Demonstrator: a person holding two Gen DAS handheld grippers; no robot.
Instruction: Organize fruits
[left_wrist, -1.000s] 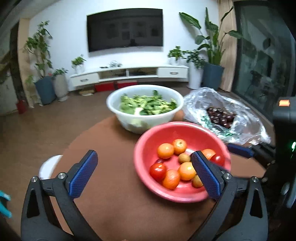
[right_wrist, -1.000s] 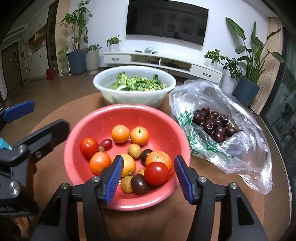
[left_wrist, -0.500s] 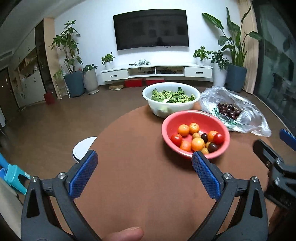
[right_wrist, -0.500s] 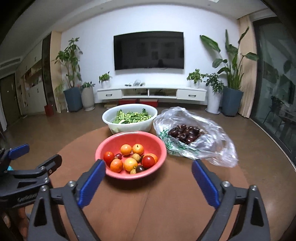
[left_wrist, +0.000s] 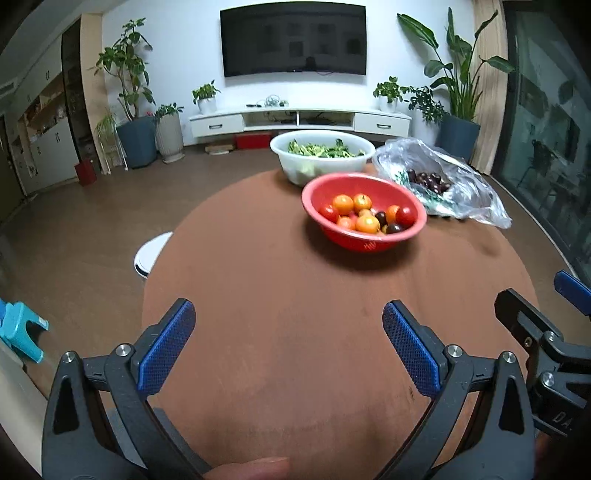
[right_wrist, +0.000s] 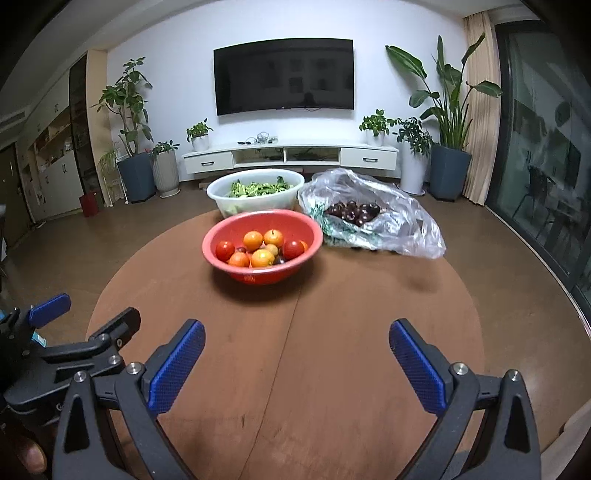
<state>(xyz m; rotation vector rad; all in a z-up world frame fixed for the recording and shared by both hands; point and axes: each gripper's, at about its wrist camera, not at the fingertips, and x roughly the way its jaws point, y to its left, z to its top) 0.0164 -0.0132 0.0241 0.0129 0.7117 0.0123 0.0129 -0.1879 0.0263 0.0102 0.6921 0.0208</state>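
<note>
A red bowl (left_wrist: 365, 240) (right_wrist: 266, 275) stands on the far half of the round brown table (left_wrist: 295, 266) (right_wrist: 369, 295). It holds oranges (left_wrist: 343, 203) (right_wrist: 253, 239), red tomatoes (left_wrist: 404, 216) (right_wrist: 293, 249) and a few small dark fruits. To its right, a clear plastic bag (left_wrist: 469, 192) (right_wrist: 402, 221) lies open with dark fruits (left_wrist: 428, 181) (right_wrist: 352, 212) inside. My left gripper (left_wrist: 288, 308) hovers open over the near part of the table with nothing between its fingers. My right gripper (right_wrist: 297, 326) hangs beside it, wide open and empty, well short of the bowl.
A white bowl of green leaves (left_wrist: 295, 166) (right_wrist: 225, 201) stands just behind the red bowl. A white round stool (left_wrist: 151, 251) sits off the table's left edge, with a blue stool (left_wrist: 22, 328) on the floor nearer. Bare tabletop lies between the grippers and the bowls.
Both grippers have drawn back from over the red bowl to the near side of the table. The right gripper's jaws have spread from narrow to wide.
</note>
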